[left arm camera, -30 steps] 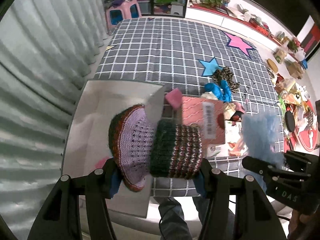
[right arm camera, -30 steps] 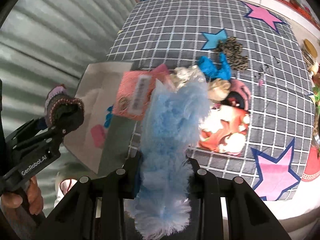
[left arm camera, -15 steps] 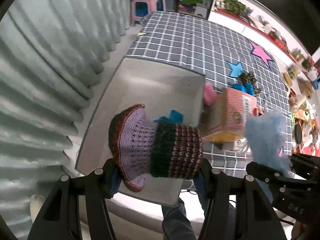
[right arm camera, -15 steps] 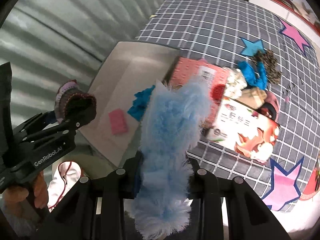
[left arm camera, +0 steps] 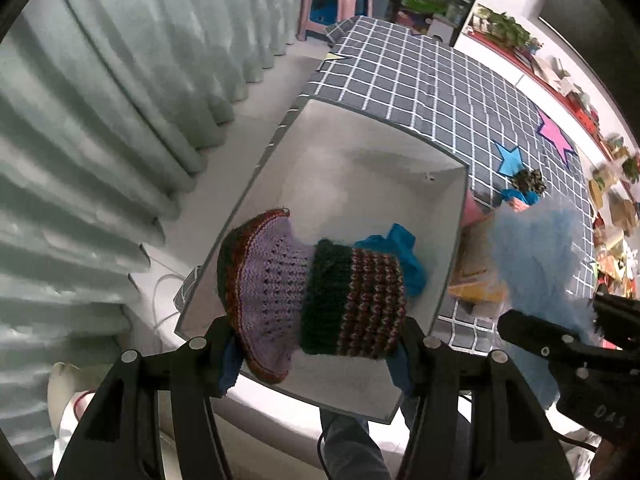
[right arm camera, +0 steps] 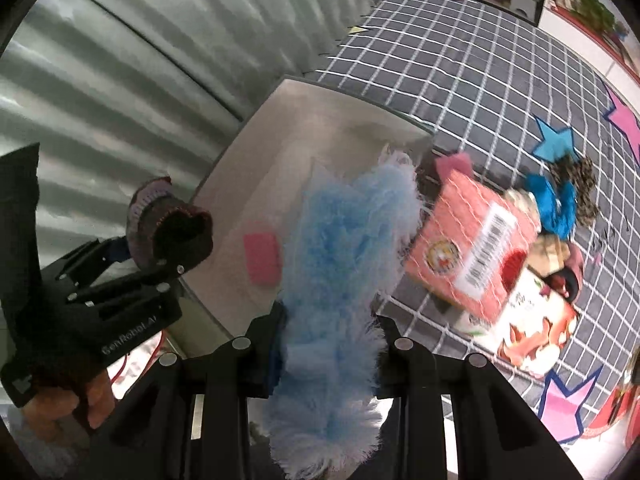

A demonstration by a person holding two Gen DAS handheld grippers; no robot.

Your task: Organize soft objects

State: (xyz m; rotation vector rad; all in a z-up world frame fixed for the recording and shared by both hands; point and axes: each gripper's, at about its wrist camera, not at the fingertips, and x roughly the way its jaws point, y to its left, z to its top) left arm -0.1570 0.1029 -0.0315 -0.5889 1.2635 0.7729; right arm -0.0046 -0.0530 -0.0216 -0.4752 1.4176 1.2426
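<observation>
My left gripper (left arm camera: pixel 316 344) is shut on a knitted hat (left arm camera: pixel 308 300) with a lilac brim and dark striped crown, held above the near end of an open grey box (left arm camera: pixel 360 168). A blue cloth (left arm camera: pixel 404 248) lies inside the box, partly hidden by the hat. In the right wrist view my right gripper (right arm camera: pixel 328 344) is shut on a fluffy light-blue piece (right arm camera: pixel 344 264), hanging over the box's right wall (right arm camera: pixel 360 96). A pink pad (right arm camera: pixel 262 260) lies on the box floor. The left gripper with the hat (right arm camera: pixel 168 228) shows at the left there.
The box stands at the edge of a bed with a grey checked cover (left arm camera: pixel 420 80). Right of the box lie a pink netted package (right arm camera: pixel 472 248), a printed carton (right arm camera: pixel 532 332), a blue cloth (right arm camera: pixel 552 204) and a leopard-print piece (right arm camera: pixel 576 184). Curtains (left arm camera: pixel 100 140) hang at the left.
Both grippers have moved left from over the bed's pile to above the box, each rolling a little. The hat and the blue fluffy piece stayed gripped throughout.
</observation>
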